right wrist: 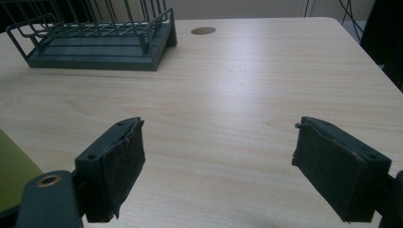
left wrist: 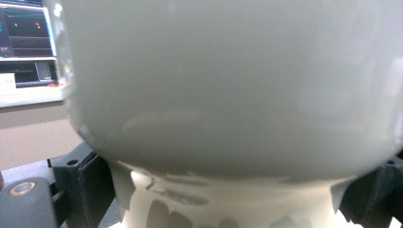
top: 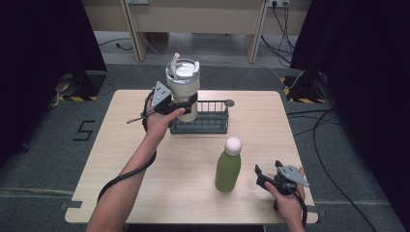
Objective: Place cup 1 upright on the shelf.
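A cream tumbler with a clear lid and a straw stands upright at the left end of a dark wire rack. My left gripper is shut on its lower body. In the left gripper view the tumbler looms close, with a black jaw pressed on each side of its narrow base. I cannot tell whether it rests in the rack or hangs just above it. A green bottle with a white cap stands near the front. My right gripper is open just right of the bottle, and nothing lies between its pads.
The wooden table has a round cable hole behind the rack. In the right gripper view the rack lies far left and the bottle's green side shows at the left edge. Cables trail on the floor at the right.
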Action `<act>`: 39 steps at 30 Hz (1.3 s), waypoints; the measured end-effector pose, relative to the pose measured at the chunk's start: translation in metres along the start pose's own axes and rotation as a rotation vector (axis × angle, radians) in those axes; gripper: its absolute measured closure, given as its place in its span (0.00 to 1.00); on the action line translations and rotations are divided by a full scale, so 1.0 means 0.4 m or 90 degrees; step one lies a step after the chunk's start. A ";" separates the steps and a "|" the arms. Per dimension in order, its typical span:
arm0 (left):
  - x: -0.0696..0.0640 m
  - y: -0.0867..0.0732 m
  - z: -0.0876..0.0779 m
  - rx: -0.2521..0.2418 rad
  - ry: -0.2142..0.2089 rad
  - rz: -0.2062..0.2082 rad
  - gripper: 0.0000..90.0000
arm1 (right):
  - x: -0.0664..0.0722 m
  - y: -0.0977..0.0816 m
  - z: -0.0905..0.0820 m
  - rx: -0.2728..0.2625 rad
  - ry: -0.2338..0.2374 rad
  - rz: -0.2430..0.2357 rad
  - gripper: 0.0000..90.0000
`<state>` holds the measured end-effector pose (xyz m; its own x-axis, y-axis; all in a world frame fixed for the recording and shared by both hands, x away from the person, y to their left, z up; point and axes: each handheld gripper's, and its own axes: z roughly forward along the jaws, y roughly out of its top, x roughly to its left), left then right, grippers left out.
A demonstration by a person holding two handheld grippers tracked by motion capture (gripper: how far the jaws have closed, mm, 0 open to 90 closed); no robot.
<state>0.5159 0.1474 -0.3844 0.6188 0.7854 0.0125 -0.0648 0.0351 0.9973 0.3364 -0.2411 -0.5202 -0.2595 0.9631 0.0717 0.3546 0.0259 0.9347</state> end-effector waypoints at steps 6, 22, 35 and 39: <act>0.013 0.009 0.008 -0.003 0.010 0.000 0.10 | 0.000 0.000 0.000 0.000 0.000 0.000 0.19; 0.032 -0.001 0.039 0.009 0.021 -0.003 0.10 | 0.000 0.000 0.000 -0.001 0.000 0.000 0.19; 0.036 -0.009 0.058 0.017 0.028 -0.002 0.10 | 0.000 0.000 -0.001 0.000 0.001 0.004 0.19; 0.039 -0.011 0.063 0.019 0.033 0.004 0.10 | -0.001 0.000 0.000 0.000 0.001 0.002 0.19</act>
<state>0.5454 0.1439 -0.3866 0.5769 0.8167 0.0166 -0.0446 0.0112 0.9989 0.3364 -0.2413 -0.5202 -0.2600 0.9627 0.0747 0.3548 0.0233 0.9346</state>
